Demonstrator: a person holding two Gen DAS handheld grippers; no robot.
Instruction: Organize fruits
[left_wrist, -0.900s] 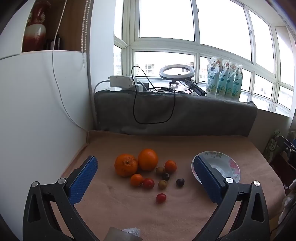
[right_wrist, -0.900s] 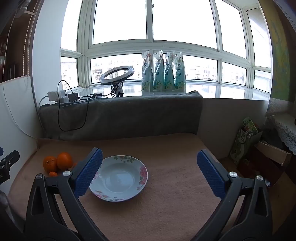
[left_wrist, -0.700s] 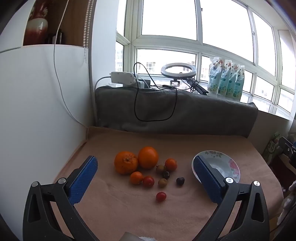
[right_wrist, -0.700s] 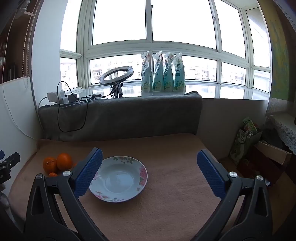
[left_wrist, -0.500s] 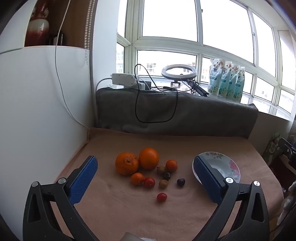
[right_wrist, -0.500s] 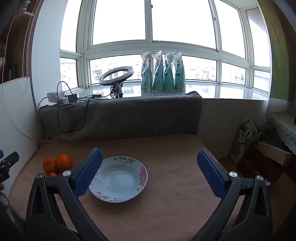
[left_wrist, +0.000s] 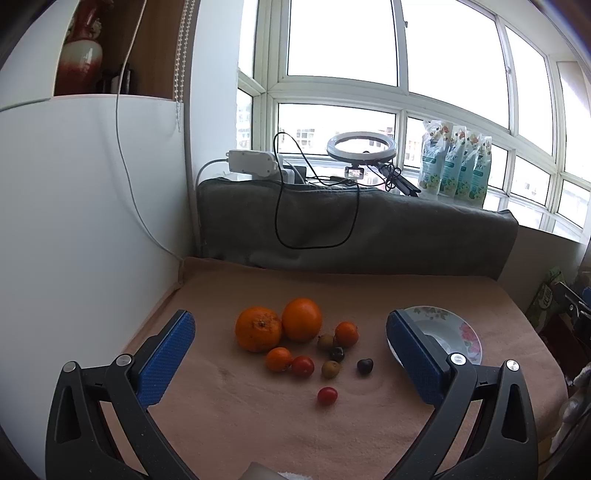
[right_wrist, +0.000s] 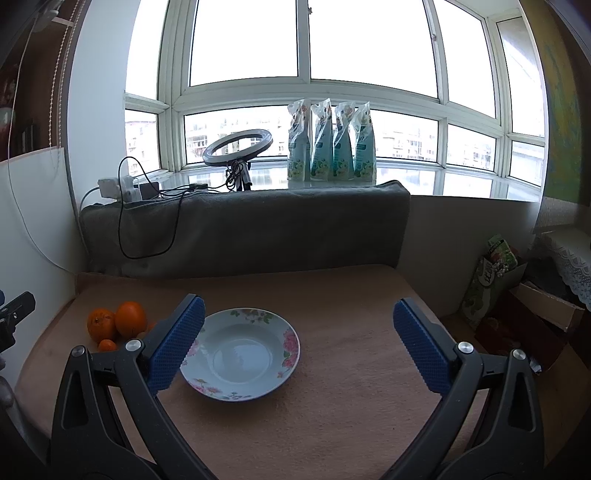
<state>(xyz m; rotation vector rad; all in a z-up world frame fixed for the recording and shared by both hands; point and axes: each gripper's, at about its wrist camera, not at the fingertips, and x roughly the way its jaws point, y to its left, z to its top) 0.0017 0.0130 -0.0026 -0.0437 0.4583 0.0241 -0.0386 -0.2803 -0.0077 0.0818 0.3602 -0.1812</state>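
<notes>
Fingers (left_wrist: 166, 356) of the left gripper (left_wrist: 291, 354) stand spread wide with nothing between them, angled a little downward over the near part of the table (left_wrist: 369, 288). Both blue pads frame the fruit without touching it. The right gripper (right_wrist: 297, 345) has the same pose: its fingers (right_wrist: 421, 350) are fully released and empty, tilted slightly down toward the table from the near edge

Fruit lies in a loose cluster on the left part of the tan cloth. Two big oranges (left_wrist: 258, 328) sit side by side and touching, the smoother one (left_wrist: 301, 319) on the right. A small orange (left_wrist: 346, 333) lies to their right, another (left_wrist: 279, 359) in front of them. Beside that one is a red tomato (left_wrist: 303, 365), and a second tomato (left_wrist: 327, 395) lies alone, nearest the camera. Two brownish fruits (left_wrist: 326, 341) and two dark ones (left_wrist: 364, 366) lie among them

A flowered plate (right_wrist: 258, 391) sits empty near the table's middle, to the right of the fruit and apart from it. In the right wrist view the left finger's pad overlaps its left rim; whether it touches cannot be told

Behind the table are a grey blanket (right_wrist: 258, 229), a ring light (right_wrist: 238, 146) and four pouches (right_wrist: 332, 147) on the sill
</notes>
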